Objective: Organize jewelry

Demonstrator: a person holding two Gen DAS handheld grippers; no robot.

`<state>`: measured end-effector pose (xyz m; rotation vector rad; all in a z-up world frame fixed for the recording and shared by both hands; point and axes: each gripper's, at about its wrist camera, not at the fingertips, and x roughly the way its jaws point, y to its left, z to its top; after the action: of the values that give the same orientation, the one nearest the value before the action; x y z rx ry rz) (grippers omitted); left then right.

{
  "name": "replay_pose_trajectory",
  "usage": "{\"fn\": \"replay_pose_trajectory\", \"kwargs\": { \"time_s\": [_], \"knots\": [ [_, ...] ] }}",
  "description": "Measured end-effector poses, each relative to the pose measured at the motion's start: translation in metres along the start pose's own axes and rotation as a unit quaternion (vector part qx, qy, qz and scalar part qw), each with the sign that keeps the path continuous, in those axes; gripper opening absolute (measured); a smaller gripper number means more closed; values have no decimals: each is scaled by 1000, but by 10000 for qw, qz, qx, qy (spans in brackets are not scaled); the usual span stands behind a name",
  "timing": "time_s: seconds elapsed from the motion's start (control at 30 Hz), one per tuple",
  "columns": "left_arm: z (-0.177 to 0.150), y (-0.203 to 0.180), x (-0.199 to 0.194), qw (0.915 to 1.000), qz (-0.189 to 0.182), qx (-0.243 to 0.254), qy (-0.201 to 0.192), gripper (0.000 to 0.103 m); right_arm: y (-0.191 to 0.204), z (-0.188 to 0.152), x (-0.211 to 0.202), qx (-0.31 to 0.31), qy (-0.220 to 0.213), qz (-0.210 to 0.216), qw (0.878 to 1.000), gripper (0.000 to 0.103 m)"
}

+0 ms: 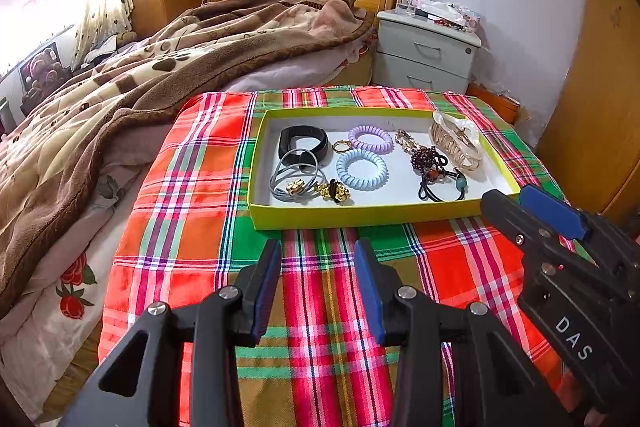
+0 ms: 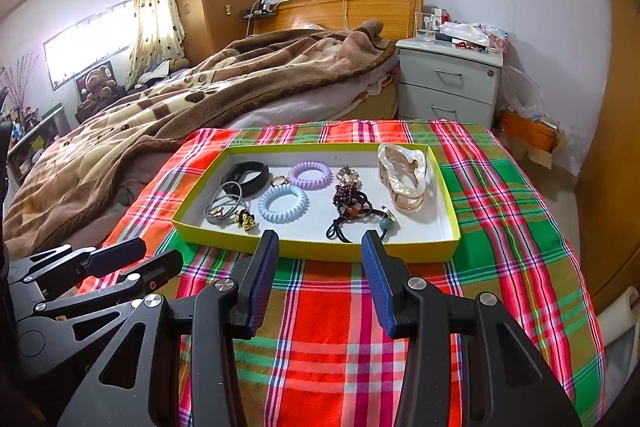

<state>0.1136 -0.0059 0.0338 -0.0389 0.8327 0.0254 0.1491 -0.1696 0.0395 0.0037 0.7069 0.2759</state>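
A shallow yellow-green tray (image 1: pixel 360 217) (image 2: pixel 320 251) with a white floor lies on a plaid cloth. In it lie a black band (image 1: pixel 303 141) (image 2: pixel 246 178), a purple coil tie (image 1: pixel 370 139) (image 2: pixel 310 175), a blue coil tie (image 1: pixel 362 169) (image 2: pixel 283 203), grey elastics with gold charms (image 1: pixel 296 183) (image 2: pixel 228 211), dark bead strands (image 1: pixel 428 157) (image 2: pixel 352 197) and a pearly hair claw (image 1: pixel 456 141) (image 2: pixel 404 177). My left gripper (image 1: pixel 318 251) is open and empty, just short of the tray's near wall. My right gripper (image 2: pixel 320 243) is open and empty at the near wall.
The plaid cloth (image 1: pixel 320 307) (image 2: pixel 344 327) covers the surface. A bed with a brown blanket (image 1: pixel 140 75) (image 2: pixel 180 107) lies to the left. A grey nightstand (image 1: pixel 428 55) (image 2: pixel 448 87) stands behind. A wooden wardrobe (image 1: pixel 600 107) is at the right.
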Motion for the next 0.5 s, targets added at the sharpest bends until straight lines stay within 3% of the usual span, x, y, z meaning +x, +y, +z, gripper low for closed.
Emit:
{"fn": "replay_pose_trajectory", "kwargs": {
  "time_s": [0.5],
  "knots": [
    [0, 1, -1, 10000, -4, 14, -25, 40, 0, -1, -1, 12, 21, 0, 10000, 44]
  ]
}}
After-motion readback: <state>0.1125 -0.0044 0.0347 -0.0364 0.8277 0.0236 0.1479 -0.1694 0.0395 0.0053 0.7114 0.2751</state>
